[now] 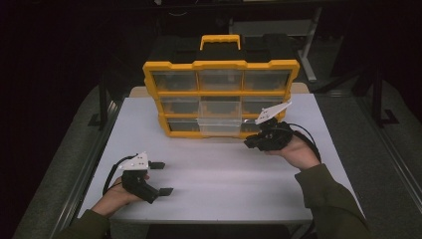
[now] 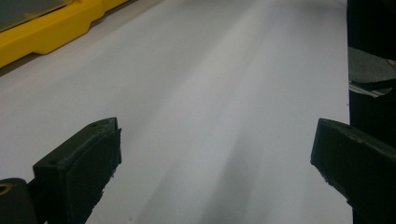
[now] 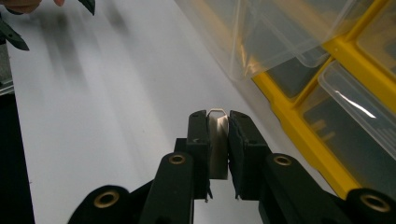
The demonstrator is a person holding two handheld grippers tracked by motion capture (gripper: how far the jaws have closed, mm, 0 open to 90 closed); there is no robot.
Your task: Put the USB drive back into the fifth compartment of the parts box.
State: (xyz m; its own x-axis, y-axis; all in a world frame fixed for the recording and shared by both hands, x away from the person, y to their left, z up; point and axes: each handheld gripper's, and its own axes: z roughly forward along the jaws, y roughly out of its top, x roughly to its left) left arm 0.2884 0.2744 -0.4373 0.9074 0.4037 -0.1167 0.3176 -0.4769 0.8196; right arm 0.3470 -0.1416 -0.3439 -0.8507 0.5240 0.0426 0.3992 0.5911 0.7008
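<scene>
Left hand [image 1: 113,196] is resting low on the white tabletop [image 1: 219,169], well in front of the yellow organiser [image 1: 221,97] and off its left corner, holding the left claw [image 1: 160,178] level, pointing sideways along the tabletop, jaws standing wide apart with nothing between them. Right hand [image 1: 297,152] is lying palm-up just in front of the organiser's lower right corner, sleeve in olive cloth, holding the right claw [image 3: 217,135] pointed toward the organiser's front. Its jaws are pressing together on a small thin metal clip [image 3: 217,144], pale and flat with a rounded wire-like top edge showing above the pads. No readable writing on any surface. Organiser: yellow plastic frame with a yellow carry handle [image 1: 220,42] on a black top, and rows of clear plastic drawers; the bottom middle drawer [image 1: 219,125] is sitting pulled out toward the tabletop edge. Claw jaws are matte black with brass-coloured rivets.
</scene>
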